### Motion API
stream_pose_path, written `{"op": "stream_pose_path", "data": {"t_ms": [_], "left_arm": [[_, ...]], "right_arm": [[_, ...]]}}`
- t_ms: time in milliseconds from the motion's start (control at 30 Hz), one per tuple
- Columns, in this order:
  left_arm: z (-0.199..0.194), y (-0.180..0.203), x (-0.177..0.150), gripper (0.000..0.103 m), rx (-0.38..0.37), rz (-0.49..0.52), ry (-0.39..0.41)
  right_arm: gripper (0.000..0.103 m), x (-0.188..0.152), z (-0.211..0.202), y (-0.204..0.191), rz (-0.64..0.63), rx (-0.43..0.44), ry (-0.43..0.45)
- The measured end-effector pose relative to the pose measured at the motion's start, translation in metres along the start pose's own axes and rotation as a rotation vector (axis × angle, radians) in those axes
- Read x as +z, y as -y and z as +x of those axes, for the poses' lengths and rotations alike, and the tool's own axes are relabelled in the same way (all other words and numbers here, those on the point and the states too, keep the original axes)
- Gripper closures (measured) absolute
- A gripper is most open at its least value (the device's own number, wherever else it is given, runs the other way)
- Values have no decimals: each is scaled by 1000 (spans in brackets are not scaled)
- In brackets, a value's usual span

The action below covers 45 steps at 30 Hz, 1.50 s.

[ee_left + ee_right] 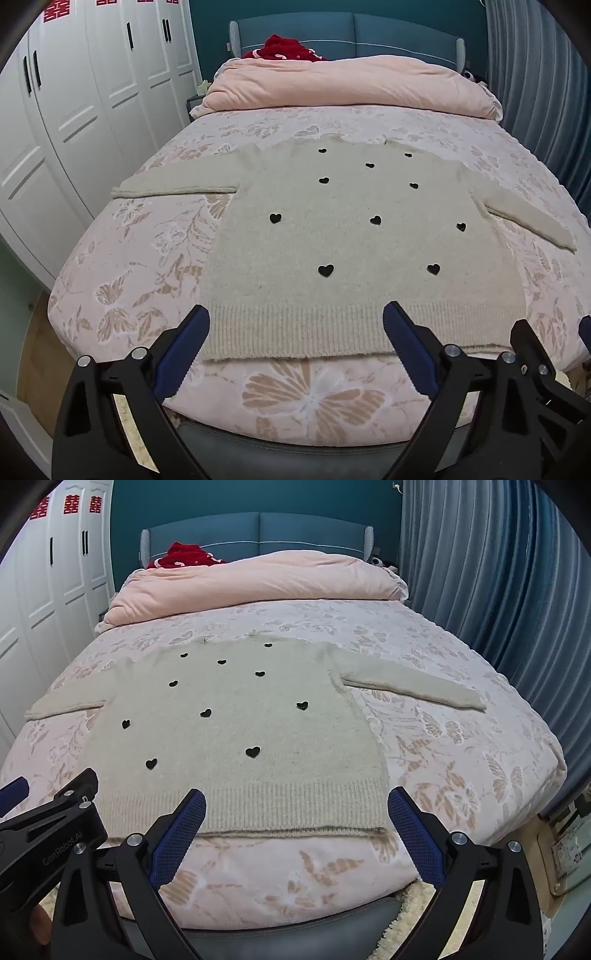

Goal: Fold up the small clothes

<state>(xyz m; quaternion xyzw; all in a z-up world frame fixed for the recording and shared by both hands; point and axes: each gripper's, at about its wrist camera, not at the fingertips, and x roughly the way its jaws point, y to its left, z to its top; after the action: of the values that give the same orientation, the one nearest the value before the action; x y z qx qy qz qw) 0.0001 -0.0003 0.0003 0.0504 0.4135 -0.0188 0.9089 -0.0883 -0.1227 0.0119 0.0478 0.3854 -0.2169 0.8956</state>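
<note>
The sweater (354, 236) is lying flat and face up on the bed (140, 266), hem toward the foot, both sleeves spread out sideways. The left gripper (295, 332) and right gripper (297, 812) are hovering over the ribbed hem with their blue pads spread wide, gripping nothing. No fold is showing yet, so the whole job is still waiting: sleeves in, then body doubled. Whether the pads are brushing the knit is probably not decidable here.
</note>
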Motion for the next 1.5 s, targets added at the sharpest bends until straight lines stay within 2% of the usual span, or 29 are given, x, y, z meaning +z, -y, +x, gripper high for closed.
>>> {"op": "stream_pose_path", "data": {"t_ms": [1500], "left_arm": [[-4,1,2,11,12,14,15]], "right_arm": [[5,0,3,-2,16,10,-16]]}}
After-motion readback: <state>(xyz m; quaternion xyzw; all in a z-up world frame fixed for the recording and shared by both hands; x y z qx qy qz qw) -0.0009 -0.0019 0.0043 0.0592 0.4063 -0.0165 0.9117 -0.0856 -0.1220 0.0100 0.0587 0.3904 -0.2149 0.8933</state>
